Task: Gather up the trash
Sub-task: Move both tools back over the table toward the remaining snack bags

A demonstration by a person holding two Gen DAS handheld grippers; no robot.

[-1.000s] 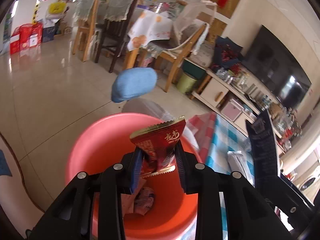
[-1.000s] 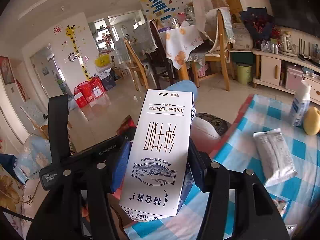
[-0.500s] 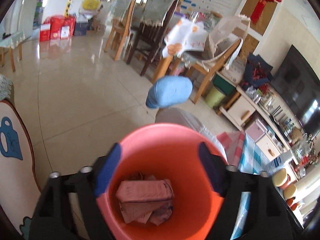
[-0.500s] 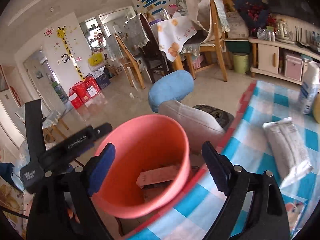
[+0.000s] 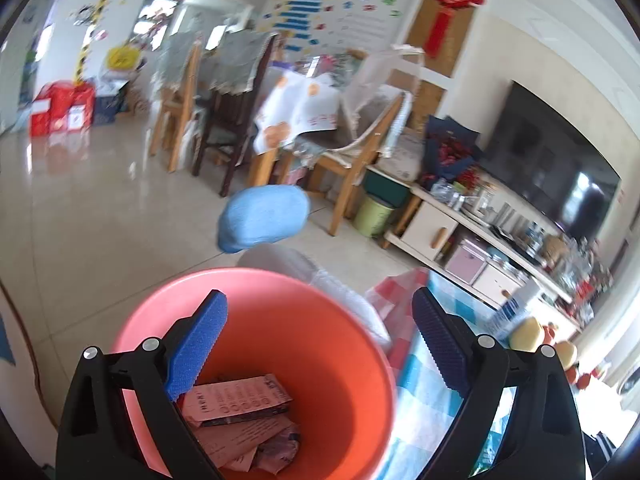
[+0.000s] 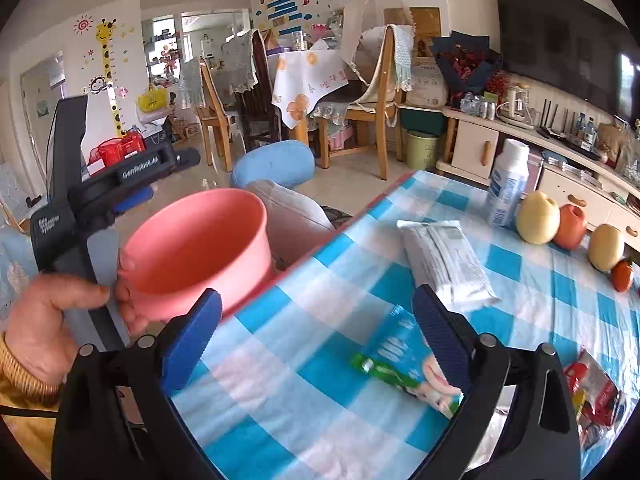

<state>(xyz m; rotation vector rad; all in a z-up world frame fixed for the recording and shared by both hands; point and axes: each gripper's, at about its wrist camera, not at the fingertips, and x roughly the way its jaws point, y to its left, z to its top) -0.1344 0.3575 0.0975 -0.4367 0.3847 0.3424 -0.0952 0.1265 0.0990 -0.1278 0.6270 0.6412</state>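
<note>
Left tongs: the left gripper (image 5: 320, 344) hangs over the round pink plastic bucket (image 5: 352, 320). Its jaws are opening wide, and nothing is between them now. A second ago they pinched a red and gold snack wrapper.

Right tongs: the right gripper (image 6: 316, 340) points down at the near part of the blue and white checked tablecloth (image 6: 520, 280). Its jaws are opening wide too, with nothing held. A second ago they gripped a white milk carton.

Where the trash went: the flat carton with printed writing (image 5: 236, 400) lies at the bottom of the bucket on top of crumpled papers. I cannot pick out the red wrapper in the pile for sure.

Bucket spot: in the right view the bucket sits just past the left edge of the table, beside a person's hand (image 6: 44, 320) holding the left tool.

What is still out: a green and blue snack packet (image 6: 396, 360) lies on the cloth just in front of the right tongs. A white soft tissue pack (image 6: 444, 256) lies farther back. Some red wrappers (image 6: 592, 388) sit at the near right edge.

Not trash, I think: the white bottle (image 6: 508, 184) and the row of round fruits (image 6: 538, 216) at the far right.

What it means: both drops look done. Both tongs are free for the next piece, likely the green packet.
</note>
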